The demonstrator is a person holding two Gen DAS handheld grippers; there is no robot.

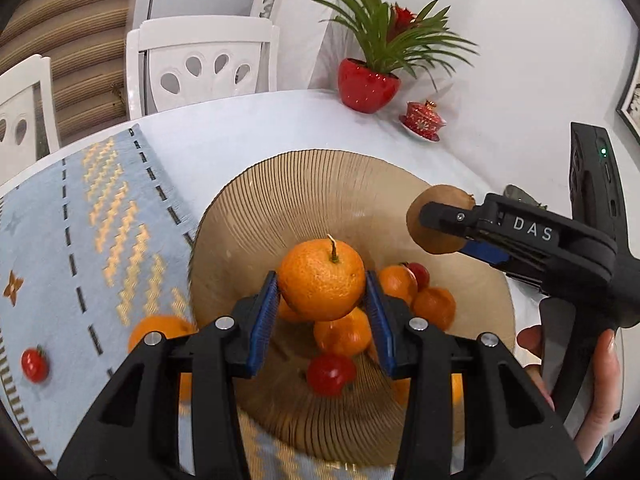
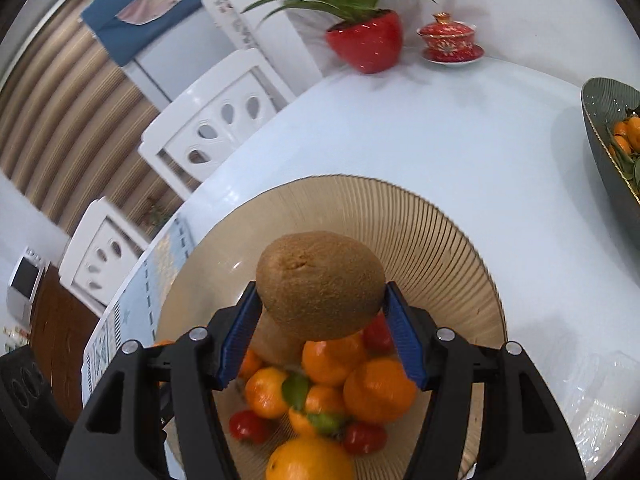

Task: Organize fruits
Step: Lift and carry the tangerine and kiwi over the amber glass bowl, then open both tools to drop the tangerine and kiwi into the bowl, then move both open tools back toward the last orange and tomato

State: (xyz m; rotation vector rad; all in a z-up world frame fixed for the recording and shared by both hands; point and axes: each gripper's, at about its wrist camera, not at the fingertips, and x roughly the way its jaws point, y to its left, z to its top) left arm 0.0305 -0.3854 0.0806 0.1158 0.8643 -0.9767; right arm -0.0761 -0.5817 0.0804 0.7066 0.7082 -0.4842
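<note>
My left gripper [image 1: 322, 280] is shut on a stemmed orange mandarin [image 1: 322, 276] and holds it above the ribbed tan bowl [image 1: 320, 184]. My right gripper [image 2: 320, 300] is shut on a brown kiwi [image 2: 320, 284], also above the tan bowl [image 2: 440, 232]; the kiwi shows in the left wrist view [image 1: 436, 220] at the bowl's right rim. The bowl holds several mandarins [image 2: 378, 390], small red tomatoes [image 2: 248, 426] and a second kiwi [image 2: 278, 344]. One tomato [image 1: 35, 365] and an orange [image 1: 160, 330] lie on the blue patterned runner [image 1: 100, 220].
A red potted plant [image 1: 368, 84] and a red lidded cup on a saucer [image 1: 424, 120] stand at the table's back. A dark green bowl [image 2: 604, 136] with fruit sits at the right. White chairs [image 1: 200, 64] stand behind the white table [image 2: 440, 140].
</note>
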